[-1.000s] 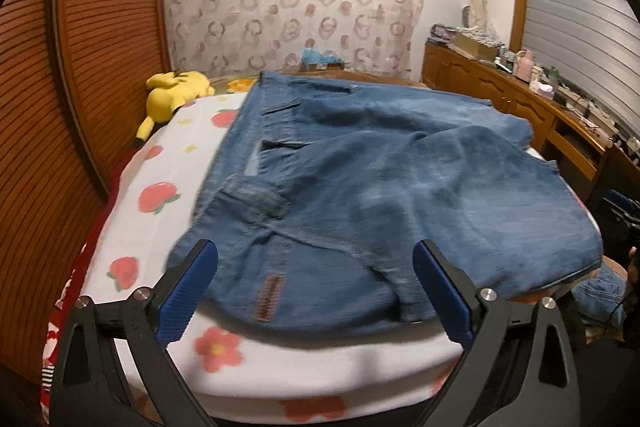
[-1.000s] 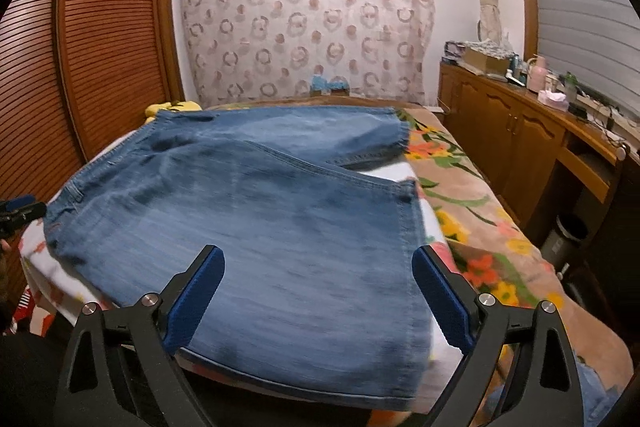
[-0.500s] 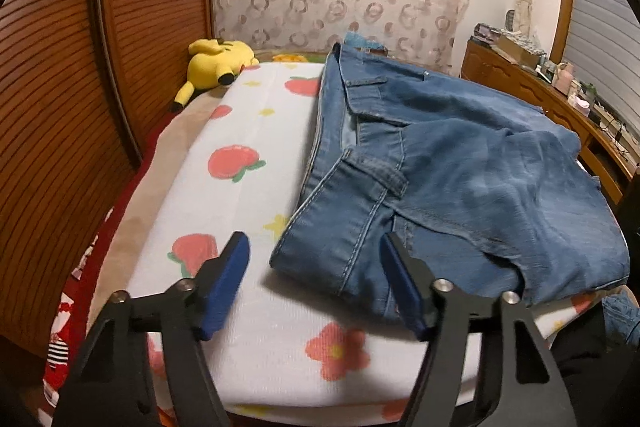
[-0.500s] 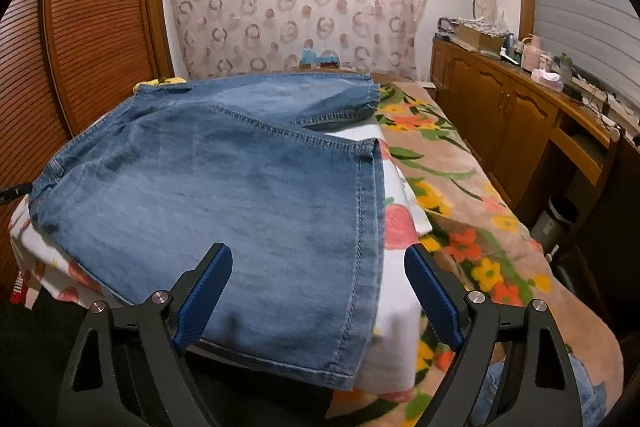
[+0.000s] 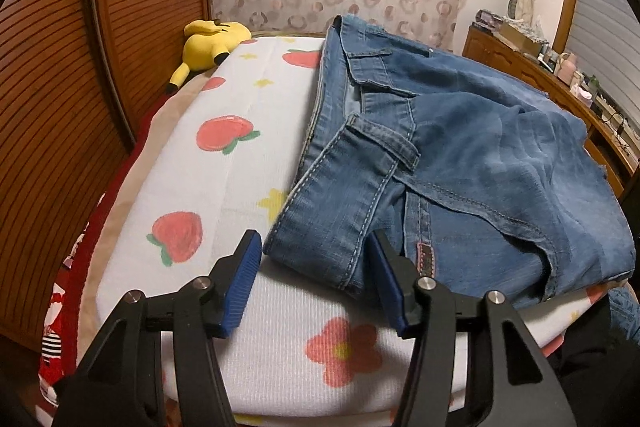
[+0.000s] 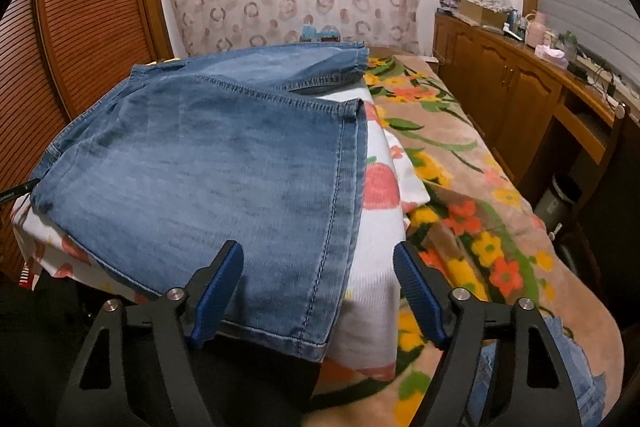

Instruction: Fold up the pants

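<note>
Holding both grippers spread and empty at the near edge of the bed. Left gripper (image 5: 316,279) is sitting with its jaws apart, framing the near waistband corner of the jeans (image 5: 460,163); blue pads (image 5: 242,275) are on either side of that corner, not pinching it, and I can't tell whether the right pad is touching the denim. Jeans are lying flat on the strawberry-print sheet (image 5: 224,163), waistband running away from me along their left edge, belt loop and a small leather patch showing near my end. Yellow plush toy (image 5: 208,41) is resting at the far left corner of the bed, well apart from the jeans.

Right gripper (image 6: 320,287) is hovering with jaws wide open over the near hem corner of the pant leg (image 6: 208,163); left pad is over denim, right pad is over the white sheet (image 6: 376,239) just beside the hem. Second leg is lying further back. Floral blanket (image 6: 460,187) is covering the bed to the right, wooden cabinet (image 6: 500,87) beyond it.
</note>
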Tool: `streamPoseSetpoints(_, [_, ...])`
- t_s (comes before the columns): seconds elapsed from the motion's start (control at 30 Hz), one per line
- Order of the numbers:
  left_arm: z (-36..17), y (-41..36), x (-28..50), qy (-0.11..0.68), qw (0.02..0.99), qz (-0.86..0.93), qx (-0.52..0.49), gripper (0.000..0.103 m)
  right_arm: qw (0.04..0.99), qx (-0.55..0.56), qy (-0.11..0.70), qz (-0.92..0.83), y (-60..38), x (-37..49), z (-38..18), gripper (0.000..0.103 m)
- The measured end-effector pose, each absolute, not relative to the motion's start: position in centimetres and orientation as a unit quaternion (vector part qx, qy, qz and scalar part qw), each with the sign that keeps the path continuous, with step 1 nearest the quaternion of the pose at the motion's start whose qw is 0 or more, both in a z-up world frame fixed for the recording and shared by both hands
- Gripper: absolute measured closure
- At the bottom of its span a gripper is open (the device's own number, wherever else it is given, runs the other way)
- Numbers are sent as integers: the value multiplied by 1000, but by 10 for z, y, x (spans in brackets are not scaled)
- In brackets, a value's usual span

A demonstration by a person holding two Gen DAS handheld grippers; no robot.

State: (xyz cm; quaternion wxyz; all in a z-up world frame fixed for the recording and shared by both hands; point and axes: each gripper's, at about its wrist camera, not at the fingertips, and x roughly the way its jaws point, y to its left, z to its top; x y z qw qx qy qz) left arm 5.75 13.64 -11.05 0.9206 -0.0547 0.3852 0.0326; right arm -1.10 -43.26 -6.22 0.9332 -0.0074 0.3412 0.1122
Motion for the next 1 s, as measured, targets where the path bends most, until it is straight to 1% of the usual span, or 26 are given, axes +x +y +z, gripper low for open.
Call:
streamPoseSetpoints(0.17, [-112,135,57,380,923,31,-48,47,929,-7,347,127,-432,-8,-64,38])
streamPoseSetpoints(0.2, [-112,135,57,378,924,30,-47,47,929,-9,348,126,-434,-6,-66,41])
streamPoseSetpoints(0.23, [-113,136,56,376,925,29,-46,47,929,-9,351,121,-435,-5,-67,46])
streamPoseSetpoints(0.3, [-113,136,56,375,925,28,-46,47,927,-4,355,124,-437,-4,-66,51])
streamPoseSetpoints(0.4, [-112,137,55,374,926,24,-50,51,925,-13,361,114,-436,-2,-67,63])
streamPoseSetpoints(0.43, [-112,137,55,374,926,24,-53,51,925,-14,362,114,-437,-2,-67,72])
streamPoseSetpoints(0.53, [-111,141,54,371,926,20,-66,54,923,-11,364,126,-437,-2,-65,85])
streamPoseSetpoints(0.57, [-110,141,54,369,927,20,-70,55,922,-13,364,130,-435,-3,-65,87])
streamPoseSetpoints(0.67, [-108,142,53,361,929,20,-74,55,925,-14,354,137,-433,-6,-61,91])
streamPoseSetpoints(0.73, [-106,141,53,358,931,20,-75,58,927,-17,351,133,-434,-6,-58,92])
streamPoseSetpoints(0.8, [-104,140,53,355,932,16,-73,68,931,-18,339,133,-435,-6,-53,93])
streamPoseSetpoints(0.83, [-103,139,53,353,932,14,-73,71,933,-19,334,134,-436,-6,-51,94])
streamPoseSetpoints(0.9, [-100,136,52,351,934,6,-73,80,937,-19,323,135,-435,-5,-48,94])
streamPoseSetpoints(1.0, [-92,131,49,344,937,1,-62,86,943,-21,304,137,-434,-4,-39,95])
